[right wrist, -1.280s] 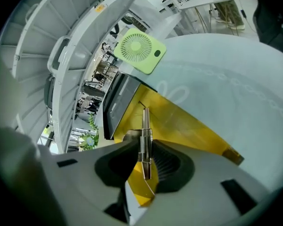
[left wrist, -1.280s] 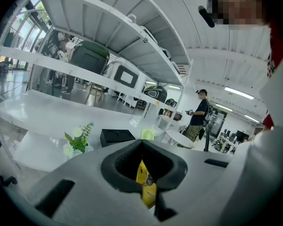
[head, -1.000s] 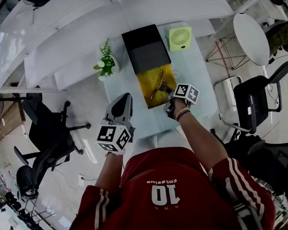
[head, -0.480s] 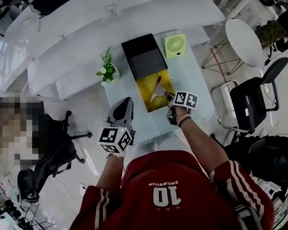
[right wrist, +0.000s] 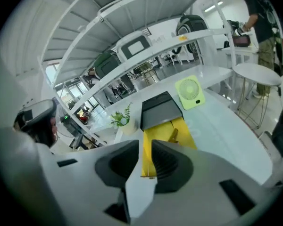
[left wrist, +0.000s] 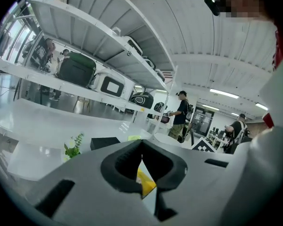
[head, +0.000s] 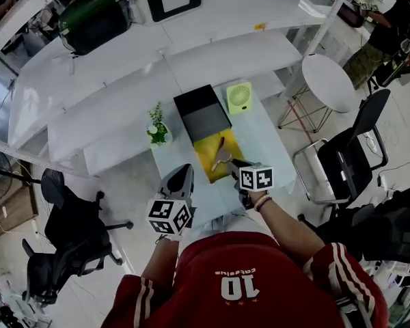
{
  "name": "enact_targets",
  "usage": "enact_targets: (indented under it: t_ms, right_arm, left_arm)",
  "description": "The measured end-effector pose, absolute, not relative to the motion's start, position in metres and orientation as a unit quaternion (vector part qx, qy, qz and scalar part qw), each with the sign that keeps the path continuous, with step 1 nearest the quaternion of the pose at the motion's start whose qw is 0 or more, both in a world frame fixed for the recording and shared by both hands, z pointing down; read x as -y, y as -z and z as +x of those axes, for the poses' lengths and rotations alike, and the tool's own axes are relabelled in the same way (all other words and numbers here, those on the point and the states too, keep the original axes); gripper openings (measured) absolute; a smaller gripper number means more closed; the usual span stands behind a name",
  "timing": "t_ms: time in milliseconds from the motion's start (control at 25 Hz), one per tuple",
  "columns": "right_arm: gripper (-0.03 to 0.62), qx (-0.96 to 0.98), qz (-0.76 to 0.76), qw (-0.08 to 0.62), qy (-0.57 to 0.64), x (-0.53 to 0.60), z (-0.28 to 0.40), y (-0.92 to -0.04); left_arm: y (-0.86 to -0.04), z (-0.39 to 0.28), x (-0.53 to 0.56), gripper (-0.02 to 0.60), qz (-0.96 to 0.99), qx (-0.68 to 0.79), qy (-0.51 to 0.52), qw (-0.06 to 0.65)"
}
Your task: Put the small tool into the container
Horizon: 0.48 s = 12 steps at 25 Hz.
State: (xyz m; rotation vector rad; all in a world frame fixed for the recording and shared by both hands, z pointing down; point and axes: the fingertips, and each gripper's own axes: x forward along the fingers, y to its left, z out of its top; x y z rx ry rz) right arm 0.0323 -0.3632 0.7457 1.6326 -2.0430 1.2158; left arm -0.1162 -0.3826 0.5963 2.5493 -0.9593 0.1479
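The small tool, a metal piece with brownish handles, lies on a yellow mat on the glass table; the right gripper view shows the tool lying free. The container, a black box, stands at the mat's far end. My right gripper hovers at the mat's near right corner, just short of the tool, and the right gripper has a narrow empty gap between its jaws. My left gripper hangs over the table's near left edge; the left gripper has its tips touching, holding nothing.
A green fan stands right of the box and a small potted plant left of it. White shelves run behind the table. Office chairs and a round side table stand to the right.
The head view has pulled back and shows more of the room. Both grippers keep about the same places by the table. The tool stays on the mat.
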Motion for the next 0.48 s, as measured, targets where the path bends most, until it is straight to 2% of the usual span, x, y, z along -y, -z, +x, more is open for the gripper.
enact_targets:
  t_ms: [280, 480]
  right_arm:
    - [0.078, 0.729, 0.569, 0.084, -0.371, 0.335, 0.038, -0.673]
    - [0.078, 0.759, 0.559, 0.077, -0.325, 0.324, 0.04, -0.628]
  left_arm:
    - [-0.566, -0.122, 0.37, -0.002, 0.925, 0.331, -0.031, 0.187]
    - [-0.549, -0.131, 0.362, -0.002, 0.925, 0.335, -0.025, 0.176]
